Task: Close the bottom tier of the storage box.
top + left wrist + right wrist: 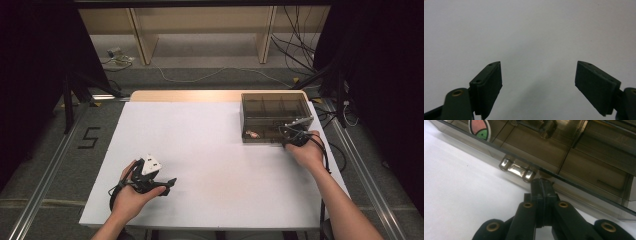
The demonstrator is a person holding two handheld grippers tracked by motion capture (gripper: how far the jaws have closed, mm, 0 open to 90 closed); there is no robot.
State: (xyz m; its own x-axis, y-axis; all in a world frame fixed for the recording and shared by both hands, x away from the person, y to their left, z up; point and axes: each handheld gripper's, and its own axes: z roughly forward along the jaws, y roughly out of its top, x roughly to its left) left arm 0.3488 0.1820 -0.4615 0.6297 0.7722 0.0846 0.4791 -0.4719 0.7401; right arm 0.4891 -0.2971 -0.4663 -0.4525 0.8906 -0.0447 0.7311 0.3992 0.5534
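Smoky-plastic compartment box [584, 157] lies straight ahead of the right gripper [541, 185], whose two black jaws are pressed flat together with nothing between them, their tips at the lower front edge of the lid, just beside a small shiny clasp [517, 169]. Whether the tips actually touch the plastic is hard to say at this angle. The clasp sits a little to the left of the jaw tips in the right gripper view, so the coming move probably turns on that small sideways offset along the box front. The box's long axis runs across the jaws rather than in line with them.

From above, the box [274, 118] stands at the far right of the white table [200, 150], rectangular, translucent brown, split by dividers into cells; a small pinkish object [253, 133] lies in a near cell. The right gripper [295, 139] is far nearer it.

The left gripper [155, 181] rests well apart at the near left, jaws spread wide over bare matte table [529, 37], holding nothing.
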